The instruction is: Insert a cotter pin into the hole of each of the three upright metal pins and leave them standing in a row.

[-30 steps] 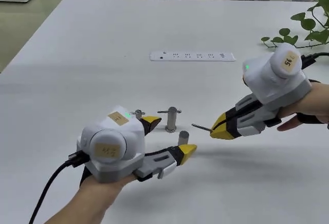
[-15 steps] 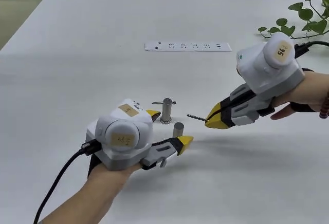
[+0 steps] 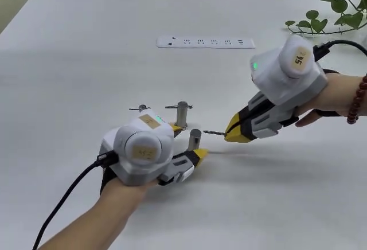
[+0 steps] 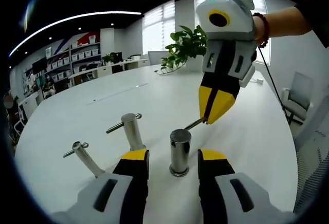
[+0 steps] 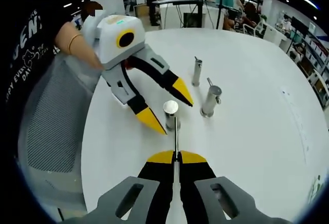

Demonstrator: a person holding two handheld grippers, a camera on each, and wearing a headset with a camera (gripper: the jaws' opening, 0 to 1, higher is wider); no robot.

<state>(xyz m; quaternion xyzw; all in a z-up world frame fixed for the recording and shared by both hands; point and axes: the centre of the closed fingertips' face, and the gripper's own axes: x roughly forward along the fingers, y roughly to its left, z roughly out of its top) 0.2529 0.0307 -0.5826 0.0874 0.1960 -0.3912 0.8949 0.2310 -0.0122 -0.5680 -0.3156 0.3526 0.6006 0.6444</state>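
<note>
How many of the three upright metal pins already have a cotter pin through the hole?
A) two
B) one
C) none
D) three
A: the middle pin and the far pin each carry one, while the near pin has none; the right gripper holds a cotter pin pointed toward it.

right claw [image 3: 231, 135] top sticker [image 3: 299, 59]: probably "56" | left claw [image 3: 189, 141] back sticker [image 3: 142, 152]: blurred, unreadable

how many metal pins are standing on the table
3: bare pin inside the open left claw, second pin beside it holding a cotter, third pin at the row's end, likewise.
</note>
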